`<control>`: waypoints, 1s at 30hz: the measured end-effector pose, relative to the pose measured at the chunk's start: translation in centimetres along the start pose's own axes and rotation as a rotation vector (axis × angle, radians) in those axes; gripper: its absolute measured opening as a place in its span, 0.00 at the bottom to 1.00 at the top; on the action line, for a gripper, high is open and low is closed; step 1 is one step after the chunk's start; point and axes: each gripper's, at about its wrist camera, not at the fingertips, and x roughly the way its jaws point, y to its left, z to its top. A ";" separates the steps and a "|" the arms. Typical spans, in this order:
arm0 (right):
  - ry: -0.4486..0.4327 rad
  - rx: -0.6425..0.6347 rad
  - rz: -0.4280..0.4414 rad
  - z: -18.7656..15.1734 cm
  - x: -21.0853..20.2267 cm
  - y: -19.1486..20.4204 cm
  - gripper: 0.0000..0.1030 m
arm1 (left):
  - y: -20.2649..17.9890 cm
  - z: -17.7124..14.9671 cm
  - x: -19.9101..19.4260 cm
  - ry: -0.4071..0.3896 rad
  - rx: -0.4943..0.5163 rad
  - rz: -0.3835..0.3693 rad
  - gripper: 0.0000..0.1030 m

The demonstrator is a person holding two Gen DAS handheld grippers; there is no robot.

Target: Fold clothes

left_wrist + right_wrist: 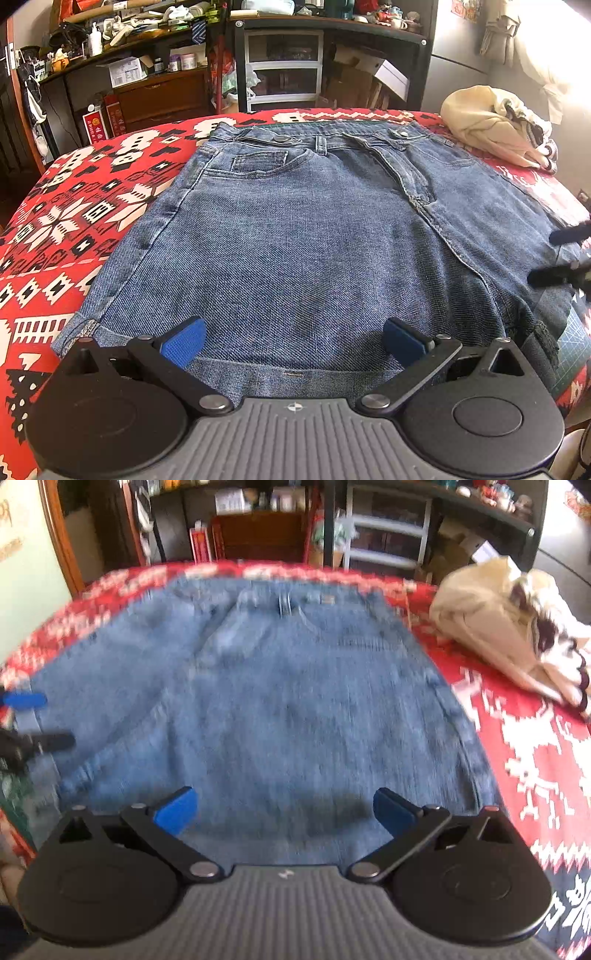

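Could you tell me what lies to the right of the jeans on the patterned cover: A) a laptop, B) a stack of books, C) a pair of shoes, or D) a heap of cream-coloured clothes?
D: a heap of cream-coloured clothes sits on the red patterned cover, right of the jeans.

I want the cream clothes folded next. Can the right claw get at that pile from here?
Probably yes. The right claw is open and holds nothing, and only bare red blanket lies between the jeans and the pile.

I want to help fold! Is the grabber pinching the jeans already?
No, the left gripper hangs wide open over the jeans, its blue pads apart.
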 end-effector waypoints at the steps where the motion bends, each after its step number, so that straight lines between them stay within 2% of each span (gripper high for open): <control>1: -0.007 -0.006 0.000 0.5 0.3 0.3 1.00 | 0.0 0.0 0.0 0.000 0.000 0.000 1.00; 8: 0.012 -0.102 -0.061 2.8 3.8 2.8 1.00 | 0.0 0.0 0.0 0.001 -0.001 0.001 1.00; 10: 0.017 -0.074 -0.066 2.6 3.7 2.8 1.00 | 0.0 0.0 0.0 0.000 -0.001 0.000 1.00; 13: 0.029 -0.010 -0.057 1.7 2.8 2.3 1.00 | 0.0 0.0 -0.1 0.000 -0.001 0.000 1.00; 16: 0.056 -0.049 -0.001 0.4 1.8 2.6 1.00 | -0.1 0.0 -0.1 0.003 -0.001 0.000 1.00; 19: 0.064 -0.126 0.040 -1.0 0.6 3.6 1.00 | -0.3 0.2 -0.5 0.002 0.001 -0.028 0.96; 20: 0.064 -0.143 0.042 -1.2 0.3 3.8 1.00 | -0.5 0.2 -0.7 -0.005 0.008 -0.045 0.91; 21: 0.063 -0.160 0.045 -1.5 0.0 4.1 1.00 | -0.7 0.3 -0.9 -0.012 0.015 -0.061 0.81; 23: 0.054 -0.166 0.048 -1.2 -0.1 4.0 1.00 | -1.2 0.6 -1.4 -0.025 0.032 -0.112 0.74; 26: 0.046 -0.144 0.036 -0.3 0.5 3.6 1.00 | -2.7 0.8 -1.4 -0.028 0.108 -0.158 0.74; 29: 0.031 -0.192 0.025 0.6 1.4 4.0 1.00 | -4.1 1.0 -0.6 -0.006 0.170 -0.182 0.64; 30: 0.024 -0.212 0.023 0.9 1.8 4.2 1.00 | -4.4 1.0 -0.5 -0.003 0.188 -0.188 0.64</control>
